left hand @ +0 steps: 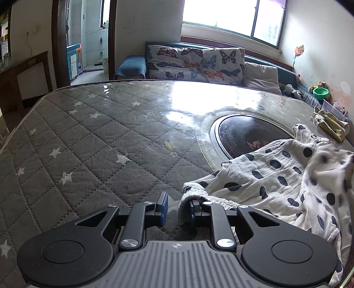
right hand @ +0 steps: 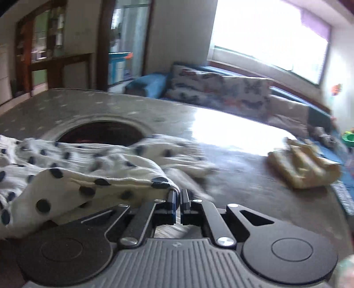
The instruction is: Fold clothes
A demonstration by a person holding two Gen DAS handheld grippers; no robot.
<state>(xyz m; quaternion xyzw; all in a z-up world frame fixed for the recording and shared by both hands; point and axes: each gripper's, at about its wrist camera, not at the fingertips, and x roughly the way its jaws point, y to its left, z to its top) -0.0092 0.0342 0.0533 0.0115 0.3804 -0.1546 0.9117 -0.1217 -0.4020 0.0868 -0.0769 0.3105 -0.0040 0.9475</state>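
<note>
Sunlight from a wide window [left hand: 232, 17] glares off the quilted grey table cover [left hand: 88, 137], printed with white stars and sealed under clear plastic, in a living room where a sofa with butterfly cushions [left hand: 194, 62] runs along the table's far edge.

From your left wrist camera, the white polka-dot garment [left hand: 276, 177] lies crumpled at the table's near right side, part of it draped over the round dark inset [left hand: 247, 135] in the tabletop. Your left gripper [left hand: 178, 209] sits low over the near edge with its jaws parted; a corner of the garment hangs against the right finger, while the left pad [left hand: 163, 206] stands clear of the cloth. A folded yellow cloth [left hand: 331, 124] rests near the table's far right corner, with a green bowl [left hand: 320, 93] beyond it.

From your right wrist camera, blurred by motion, your right gripper [right hand: 178, 200] has its jaws drawn almost together. The polka-dot garment [right hand: 88, 175] spreads across the left of the table, and its hemmed edge reaches the left fingertip; you cannot tell whether fabric is pinched between the pads. The yellow cloth [right hand: 303, 168] lies at the table's right edge.
</note>
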